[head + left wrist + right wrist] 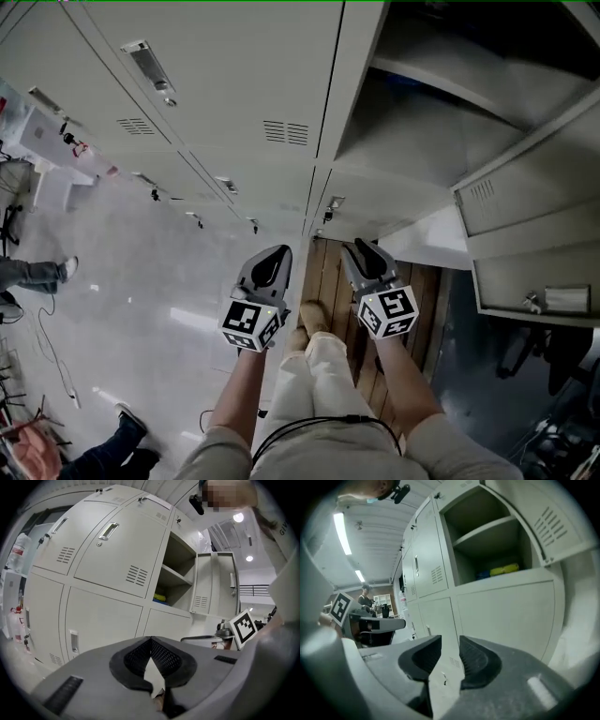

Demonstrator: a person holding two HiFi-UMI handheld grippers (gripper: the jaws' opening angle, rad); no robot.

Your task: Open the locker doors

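Observation:
A bank of pale grey lockers fills the wall ahead. One upper locker stands open, its door swung out to the right, and something yellow lies on its lower shelf. The neighbouring upper door with its handle is closed, as are the lower doors. My left gripper hangs in the air short of the lockers, its jaws shut on nothing. My right gripper is beside it, open, with nothing in the gap between its pads.
I stand on a wooden platform in front of the lockers. A second swung-out door panel sits low at the right. Other people's legs and shoes and cables lie on the glossy floor at the left.

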